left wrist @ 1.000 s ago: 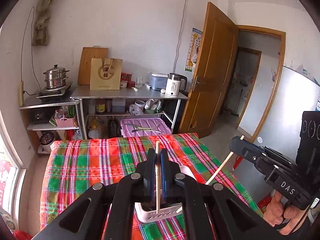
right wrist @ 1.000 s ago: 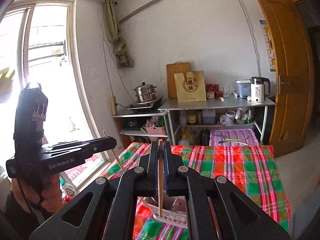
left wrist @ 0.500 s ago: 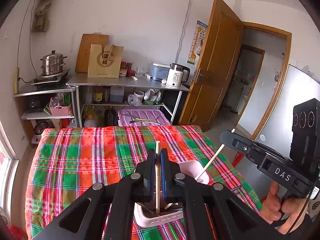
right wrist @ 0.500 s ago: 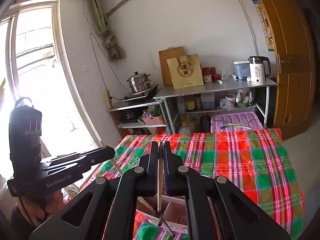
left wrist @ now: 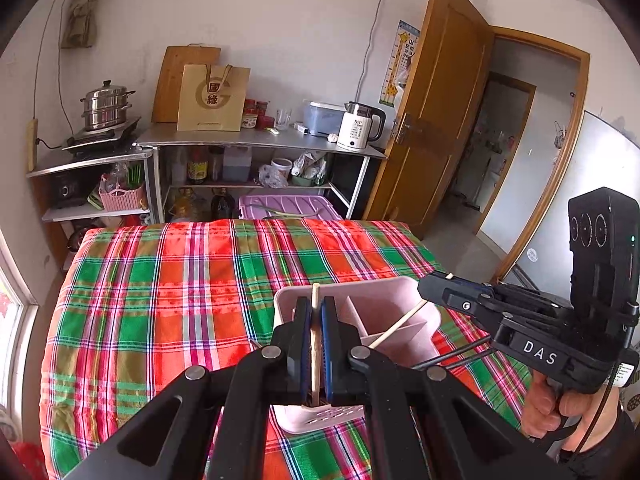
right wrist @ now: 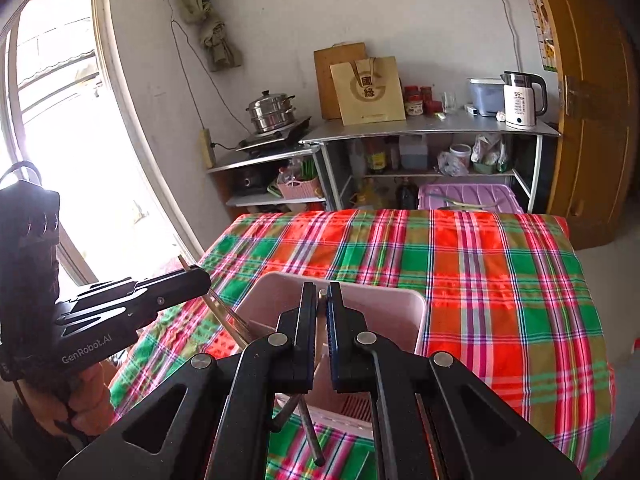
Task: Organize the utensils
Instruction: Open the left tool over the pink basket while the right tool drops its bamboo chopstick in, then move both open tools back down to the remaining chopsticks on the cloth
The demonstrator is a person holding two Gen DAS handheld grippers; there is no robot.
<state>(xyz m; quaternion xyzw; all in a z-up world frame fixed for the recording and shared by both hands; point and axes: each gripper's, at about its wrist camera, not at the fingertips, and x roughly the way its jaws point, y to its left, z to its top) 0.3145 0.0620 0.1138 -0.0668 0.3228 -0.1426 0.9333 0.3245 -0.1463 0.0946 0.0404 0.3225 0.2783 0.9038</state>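
1. Behind the claws, a white wall is holding up a metal shelf with a kettle [left wrist: 360, 126], a steel pot [left wrist: 106, 106] and a brown paper bag [left wrist: 212, 98].
2. Under the claws, a desk is wearing a soft checked cloth [left wrist: 168, 280] in red and green.
3. The left claw [left wrist: 316, 344] is squeezing tight on a thin wooden chopstick [left wrist: 315, 300], which is standing almost straight up between the pads.
4. The right claw [right wrist: 321, 344] is pinching a second chopstick [right wrist: 322, 293] the same way; in the left view that one [left wrist: 400, 323] is slanting down into the basket.
5. Just below both claws, a pink plastic basket [left wrist: 404, 292] is sitting on the cloth. It is smooth, with thin walls inside and little holes in its near side.
6. The sticks are probably very light, stiff and a bit slippery, so holding them near the middle is looking smart.
7. Dark metal utensils [right wrist: 308, 424] are sticking out of the basket below the right claw.
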